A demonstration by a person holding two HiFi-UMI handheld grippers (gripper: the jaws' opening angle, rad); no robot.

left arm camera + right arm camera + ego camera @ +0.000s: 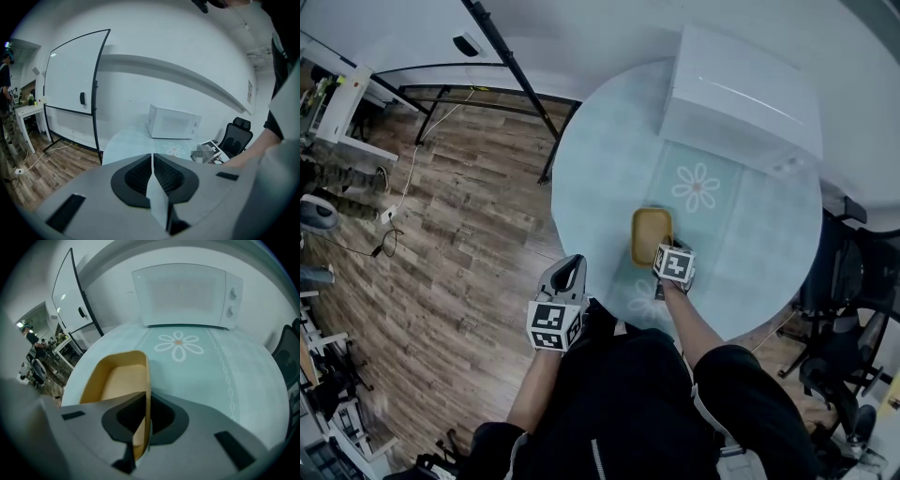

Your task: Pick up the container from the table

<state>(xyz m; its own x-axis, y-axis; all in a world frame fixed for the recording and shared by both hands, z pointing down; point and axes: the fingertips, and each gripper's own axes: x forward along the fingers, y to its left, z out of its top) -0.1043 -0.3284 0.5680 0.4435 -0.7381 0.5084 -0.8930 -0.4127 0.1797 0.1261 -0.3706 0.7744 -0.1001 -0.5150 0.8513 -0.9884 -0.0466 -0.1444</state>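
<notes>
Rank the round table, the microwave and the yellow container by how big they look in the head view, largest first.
1. round table
2. microwave
3. yellow container
The differences are plain; no two look alike.

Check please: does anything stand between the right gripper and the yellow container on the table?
Nothing visible does. The right gripper is already at the container, and its jaws are shut on one side wall, near the end closest to the person. The container rests on the table.

No legible txt, labels, brands or nos. in any view
</notes>
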